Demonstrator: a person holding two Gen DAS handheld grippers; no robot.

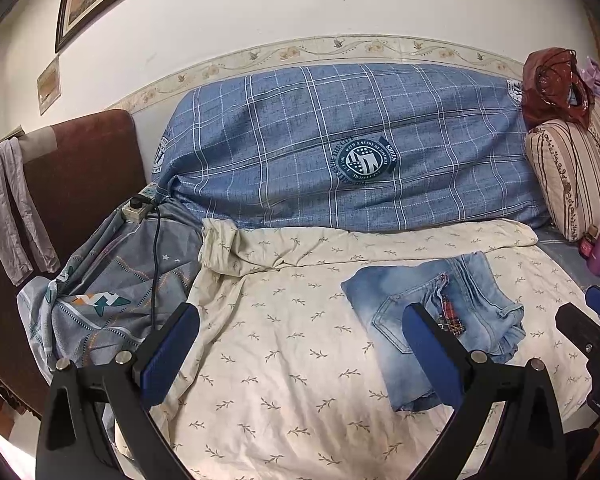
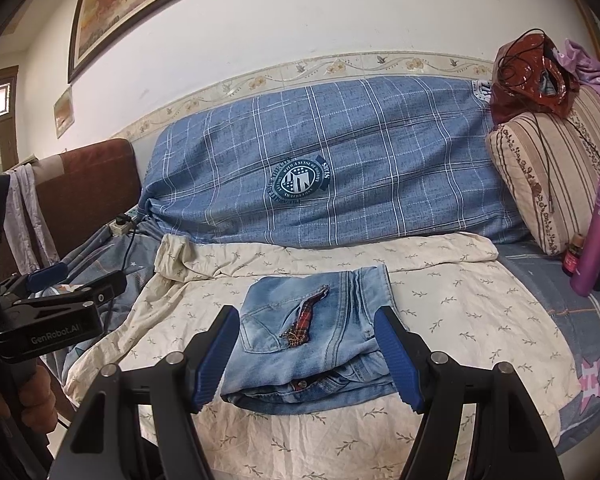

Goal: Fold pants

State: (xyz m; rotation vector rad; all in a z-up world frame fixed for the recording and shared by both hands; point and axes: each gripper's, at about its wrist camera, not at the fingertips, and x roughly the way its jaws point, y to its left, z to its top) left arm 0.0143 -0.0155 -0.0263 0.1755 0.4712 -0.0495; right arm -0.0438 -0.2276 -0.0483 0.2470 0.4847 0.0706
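The left gripper (image 1: pixel 300 352) stood open over the cream sheet (image 1: pixel 280 360), empty. At its two o'clock lay the jeans (image 2: pixel 312 336), folded into a compact stack, apparently finished; at most a final tidy remained. The right gripper (image 2: pixel 306 356) gaped, straddling them untouched. The stack's underside stayed hidden.

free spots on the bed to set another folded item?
Free: cream sheet right of the jeans, and left of them toward the grey quilt. Crowded: right edge by the bottles and striped cushion.
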